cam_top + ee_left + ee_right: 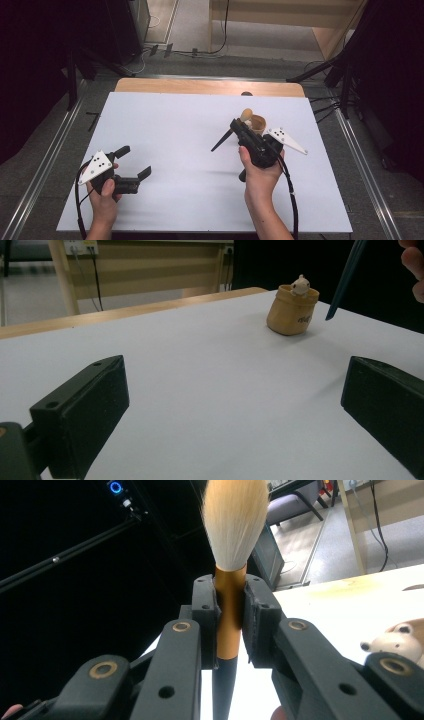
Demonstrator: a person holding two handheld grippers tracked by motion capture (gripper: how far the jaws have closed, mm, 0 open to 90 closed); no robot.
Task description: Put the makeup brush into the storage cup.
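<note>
The right gripper (pixel 243 125) holds a brush (pixel 231 570) tight between its two black jaws. In the right gripper view the jaws press on the orange part of the handle, just under the pale bristles, and the bristles point up and away from the camera. In the high view the dark end of the handle sticks out to the left and down toward the white table (pixel 175 140), and the tuft is near the small wooden pot (pixel 258 122). The pot stands on the far right part of the table, just beside the right gripper. In the left gripper view a little white animal figure (pixel 300 285) sits in the pot, and the dark tip of the brush handle hangs in the air near it.

The left gripper (pixel 136 161) is at the near left part of the table, well apart from the pot. Its jaws stand wide, with nothing between them.
</note>
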